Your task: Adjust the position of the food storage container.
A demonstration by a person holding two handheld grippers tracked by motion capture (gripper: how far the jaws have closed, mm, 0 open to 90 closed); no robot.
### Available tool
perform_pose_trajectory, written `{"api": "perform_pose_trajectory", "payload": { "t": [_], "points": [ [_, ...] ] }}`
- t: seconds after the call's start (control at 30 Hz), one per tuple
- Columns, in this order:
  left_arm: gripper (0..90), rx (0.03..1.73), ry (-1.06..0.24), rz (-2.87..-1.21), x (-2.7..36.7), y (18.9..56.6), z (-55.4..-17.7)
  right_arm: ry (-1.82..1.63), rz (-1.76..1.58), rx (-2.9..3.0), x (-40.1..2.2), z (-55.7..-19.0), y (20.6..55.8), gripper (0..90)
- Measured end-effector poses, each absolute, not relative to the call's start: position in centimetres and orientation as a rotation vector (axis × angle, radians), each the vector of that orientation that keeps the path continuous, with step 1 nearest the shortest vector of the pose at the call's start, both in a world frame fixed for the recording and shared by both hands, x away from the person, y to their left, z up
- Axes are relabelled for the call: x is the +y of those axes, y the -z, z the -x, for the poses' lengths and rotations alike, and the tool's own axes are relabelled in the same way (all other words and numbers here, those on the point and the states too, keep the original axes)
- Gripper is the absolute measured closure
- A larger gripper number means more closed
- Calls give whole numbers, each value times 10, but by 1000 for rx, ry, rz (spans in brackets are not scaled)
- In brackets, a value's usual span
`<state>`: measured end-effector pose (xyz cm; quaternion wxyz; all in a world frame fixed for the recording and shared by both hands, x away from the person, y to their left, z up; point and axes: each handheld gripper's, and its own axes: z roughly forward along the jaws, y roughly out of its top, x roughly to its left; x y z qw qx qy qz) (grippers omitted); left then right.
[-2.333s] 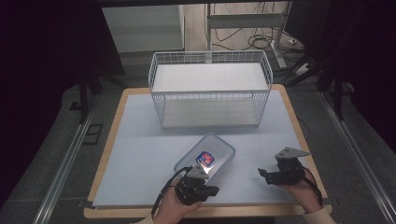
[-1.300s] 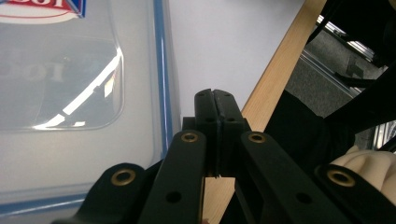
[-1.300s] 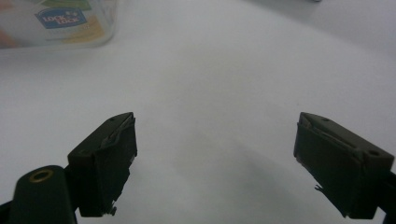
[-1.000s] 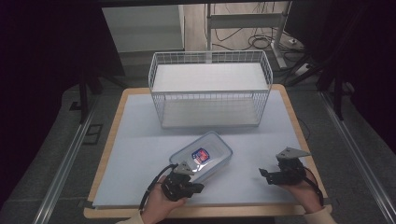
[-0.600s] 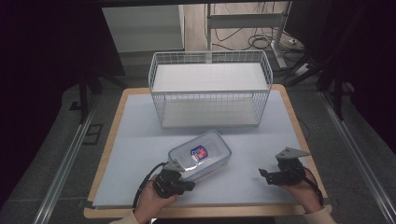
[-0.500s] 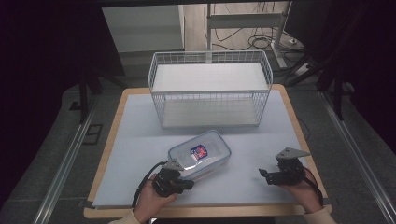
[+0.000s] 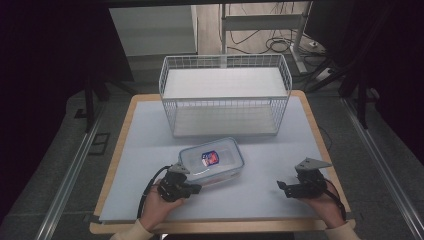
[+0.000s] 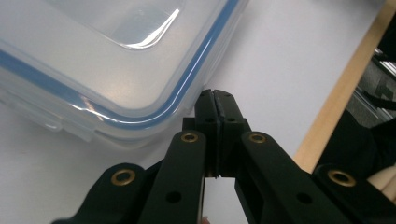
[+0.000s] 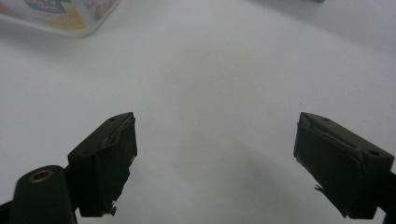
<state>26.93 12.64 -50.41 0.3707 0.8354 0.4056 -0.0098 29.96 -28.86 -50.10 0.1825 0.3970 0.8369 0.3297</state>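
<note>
A clear plastic container (image 7: 212,160) with a blue-rimmed lid and a small printed label lies on the white table mat, in front of the wire basket. My left gripper (image 7: 195,188) is shut at the container's near left corner, with nothing between its jaws. In the left gripper view the closed tips (image 8: 215,95) sit right beside the container's rounded corner (image 8: 107,56). My right gripper (image 7: 281,186) is open near the front right of the mat, low above bare surface (image 9: 215,135). A corner of the container (image 9: 60,14) shows far off at the top left of that view.
A white wire basket (image 7: 225,107) with an upper shelf stands at the back of the mat. The wooden table edge (image 7: 225,226) runs close behind both hands. Open mat lies between the container and the right gripper.
The left gripper has moved left along the front of the container. The container has slid left and turned to lie more level. The right gripper has stayed still and open.
</note>
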Motion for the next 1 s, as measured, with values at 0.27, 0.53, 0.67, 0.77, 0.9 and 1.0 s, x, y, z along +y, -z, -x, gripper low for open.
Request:
{"api": "perform_pose_trajectory", "payload": {
  "t": [0.27, 0.53, 0.67, 0.77, 0.9, 1.0],
  "points": [
    [900, 1087, 20, -2114, 136, 507, -281, -925, -1119, 2370, -289, -300, 502, 136],
    [900, 1102, 15, -2102, 138, 507, -283, -927, -1107, 2379, -288, -300, 502, 139],
    [900, 1099, 17, -2084, 140, 505, -281, -932, -1094, 2383, -288, -300, 501, 138],
    [900, 1082, 25, -2065, 143, 500, -275, -933, -1087, 2383, -288, -299, 501, 139],
    [900, 1066, -14, -2028, 153, 488, -266, -941, -1079, 2379, -285, -302, 499, 139],
    [900, 1094, -53, -1979, 164, 482, -261, -952, -1065, 2379, -282, -307, 498, 139]
  ]
}}
